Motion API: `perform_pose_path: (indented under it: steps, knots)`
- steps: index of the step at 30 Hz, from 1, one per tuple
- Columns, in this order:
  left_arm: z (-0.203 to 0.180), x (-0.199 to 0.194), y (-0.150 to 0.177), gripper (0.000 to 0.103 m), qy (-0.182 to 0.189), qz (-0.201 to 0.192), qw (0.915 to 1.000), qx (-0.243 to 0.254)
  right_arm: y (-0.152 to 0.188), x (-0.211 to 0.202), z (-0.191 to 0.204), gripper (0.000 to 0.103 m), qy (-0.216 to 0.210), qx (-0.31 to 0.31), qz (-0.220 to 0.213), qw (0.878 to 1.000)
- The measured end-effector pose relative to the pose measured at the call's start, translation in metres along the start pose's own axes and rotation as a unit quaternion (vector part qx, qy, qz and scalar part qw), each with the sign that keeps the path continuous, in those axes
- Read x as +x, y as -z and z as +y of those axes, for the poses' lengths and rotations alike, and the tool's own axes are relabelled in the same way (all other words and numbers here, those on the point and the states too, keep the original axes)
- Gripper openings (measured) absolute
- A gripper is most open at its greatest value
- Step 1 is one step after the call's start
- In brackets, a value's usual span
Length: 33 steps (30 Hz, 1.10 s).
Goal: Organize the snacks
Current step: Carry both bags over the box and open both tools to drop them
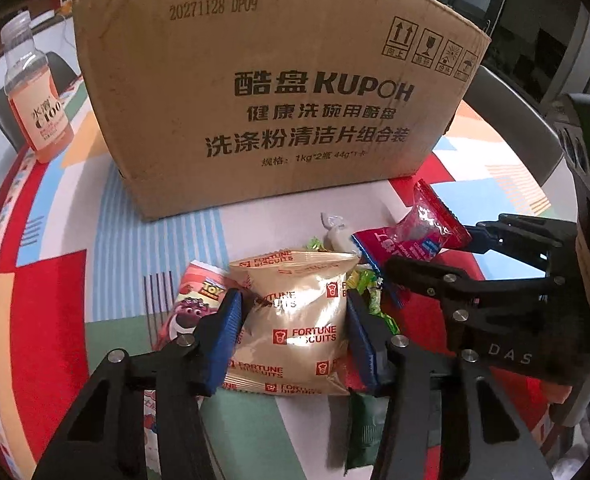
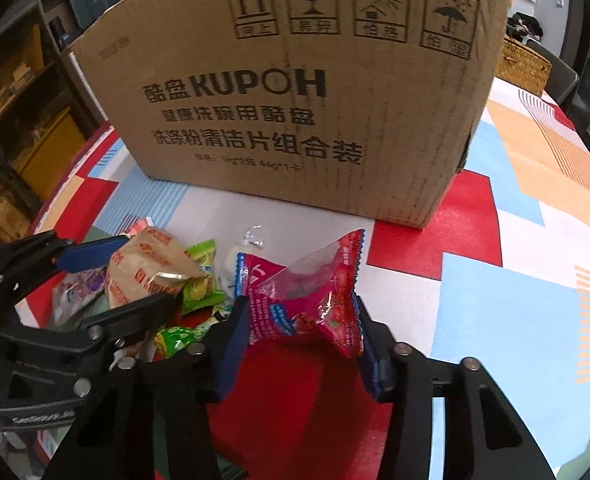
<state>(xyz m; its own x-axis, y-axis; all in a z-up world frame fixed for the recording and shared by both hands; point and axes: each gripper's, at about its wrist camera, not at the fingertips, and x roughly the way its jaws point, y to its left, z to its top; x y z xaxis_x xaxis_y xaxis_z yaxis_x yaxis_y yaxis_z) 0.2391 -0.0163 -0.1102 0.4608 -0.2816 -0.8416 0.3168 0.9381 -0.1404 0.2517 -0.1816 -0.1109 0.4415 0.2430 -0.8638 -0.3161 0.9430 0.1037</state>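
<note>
Gripping both: left gripper clamps gold foil biscuit bag, right gripper pinches crinkly red candy packet. Slick film could slip mid-lift.

round surface under a patchwork cloth of red, blue, orange, white. dark chairs at far rim. wooden shelves left. woven basket behind. dim room.
</note>
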Motion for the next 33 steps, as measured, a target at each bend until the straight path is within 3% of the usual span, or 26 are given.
perform_pose_path:
  steps: [7,15,33]
  knots:
    - [0.0,-0.006,0.002,0.042,-0.002,-0.007,0.9999,-0.009,0.004,-0.009,0.008,0.044,0.025,-0.006,-0.016,1.0]
    - [0.001,-0.039,0.007,0.042,-0.001,-0.037,0.9992,-0.017,0.003,-0.031,0.012,0.044,0.031,-0.003,-0.045,0.999]
    - [-0.02,-0.116,-0.012,0.042,-0.012,-0.138,0.9903,0.002,-0.012,-0.096,0.028,0.044,0.029,-0.005,-0.136,0.99]
